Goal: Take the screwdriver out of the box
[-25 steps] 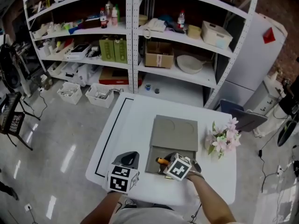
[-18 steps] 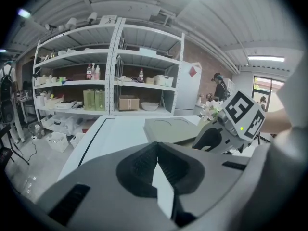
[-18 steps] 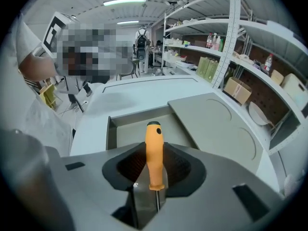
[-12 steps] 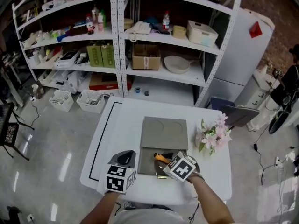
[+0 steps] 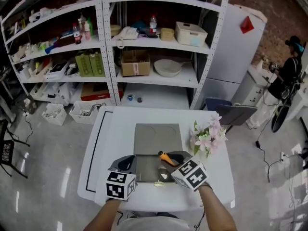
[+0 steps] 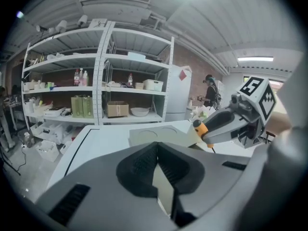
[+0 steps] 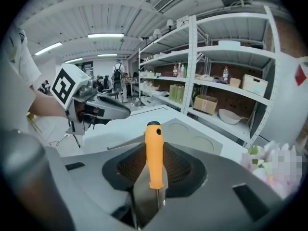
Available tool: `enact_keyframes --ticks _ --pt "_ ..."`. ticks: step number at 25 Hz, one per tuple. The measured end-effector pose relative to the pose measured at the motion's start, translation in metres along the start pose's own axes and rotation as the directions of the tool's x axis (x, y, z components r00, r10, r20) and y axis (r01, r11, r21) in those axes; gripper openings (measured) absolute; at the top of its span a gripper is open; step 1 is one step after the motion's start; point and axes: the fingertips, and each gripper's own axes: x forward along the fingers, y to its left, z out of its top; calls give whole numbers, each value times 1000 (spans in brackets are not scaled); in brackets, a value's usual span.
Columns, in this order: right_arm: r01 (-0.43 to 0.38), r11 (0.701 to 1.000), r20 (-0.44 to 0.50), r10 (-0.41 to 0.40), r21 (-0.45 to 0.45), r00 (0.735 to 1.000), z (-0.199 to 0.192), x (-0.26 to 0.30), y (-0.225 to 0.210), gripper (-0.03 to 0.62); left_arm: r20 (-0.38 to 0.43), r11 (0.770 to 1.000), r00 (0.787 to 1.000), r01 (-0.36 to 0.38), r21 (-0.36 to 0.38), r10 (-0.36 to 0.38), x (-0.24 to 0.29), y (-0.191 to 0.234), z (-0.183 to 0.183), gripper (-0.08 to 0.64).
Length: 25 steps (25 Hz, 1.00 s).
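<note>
Orange plastic formed the handle of the steel-shaft screwdriver [image 7: 154,143], which was clamped between the jaws of the right gripper [image 7: 155,170] at the lower centre of the right gripper view. The left gripper [image 6: 157,150] had its jaws together on nothing. Farther up in the head view, the flat grey box [image 5: 156,137] lay open on the white table [image 5: 110,129]. The tool seemed to be lifted above the box. The next move called for carrying it sideways to bare table and releasing it gently.

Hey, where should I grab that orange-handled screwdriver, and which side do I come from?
Grip the screwdriver by its orange handle, low down near the shaft, with the jaws across its width, coming from the shaft end. The handle is thick and straight, while the shaft is thin. The right gripper holds it that way, the handle pointing out past its jaws.
</note>
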Motion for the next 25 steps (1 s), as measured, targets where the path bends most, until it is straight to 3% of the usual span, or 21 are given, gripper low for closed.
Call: enact_keyframes --ticks 7,13,18,25 --pt "97 992 143 -108 86 984 20 -42 -18 114 21 1000 1000 13 19 -14 3 -10 15 5" --pt "173 967 246 -216 184 945 27 -73 -33 114 46 999 999 8 31 -10 1 -11 26 5" --pt "198 940 284 -277 278 918 24 -90 -43 114 47 999 999 3 35 -4 0 -12 27 5" --pt "203 925 287 -299 321 910 17 -91 -49 114 43 1000 999 -2 29 1 2 -10 25 5"
